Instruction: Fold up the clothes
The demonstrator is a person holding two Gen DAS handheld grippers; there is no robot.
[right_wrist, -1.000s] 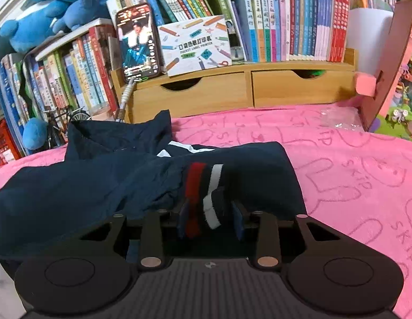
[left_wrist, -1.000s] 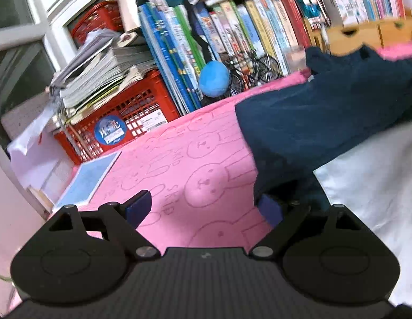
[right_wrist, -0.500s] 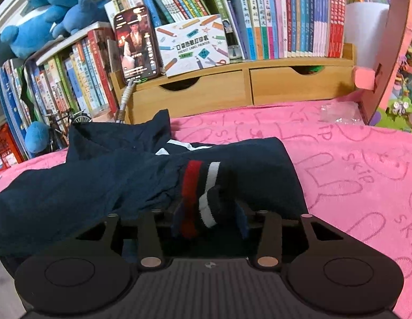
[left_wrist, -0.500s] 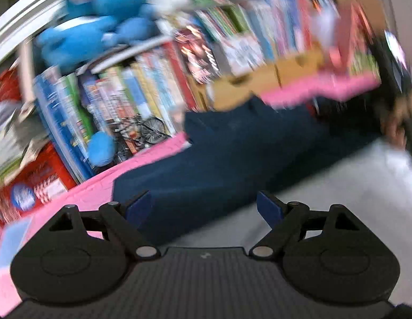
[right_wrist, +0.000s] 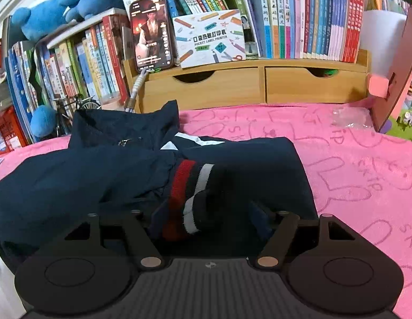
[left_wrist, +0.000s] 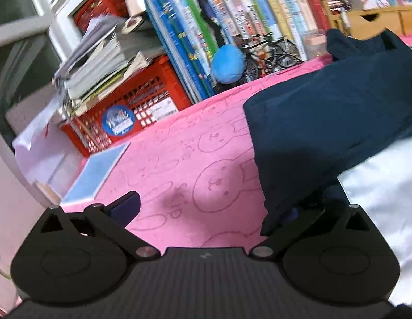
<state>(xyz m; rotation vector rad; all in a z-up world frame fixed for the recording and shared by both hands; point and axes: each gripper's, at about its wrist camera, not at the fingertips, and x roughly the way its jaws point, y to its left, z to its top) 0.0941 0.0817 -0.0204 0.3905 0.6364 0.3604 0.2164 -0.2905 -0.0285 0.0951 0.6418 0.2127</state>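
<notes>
A navy jacket lies rumpled on the pink bunny-print blanket. Its cuff has red and white stripes. My right gripper has its jaws apart, with the striped cuff bunched loosely between them. In the left wrist view the jacket fills the right side over a white cloth. My left gripper is open wide over the pink blanket. The jacket's hem drapes over its right finger and hides that finger's tip.
A red crate with stacked papers, a blue notebook, leaning books, a blue plush ball and a model bicycle line the back left. A wooden drawer shelf with a phone stands behind the jacket.
My right gripper's jaws have opened wider around the striped cuff. My left gripper swung right toward the shelf and came back to the jacket's left hem.
</notes>
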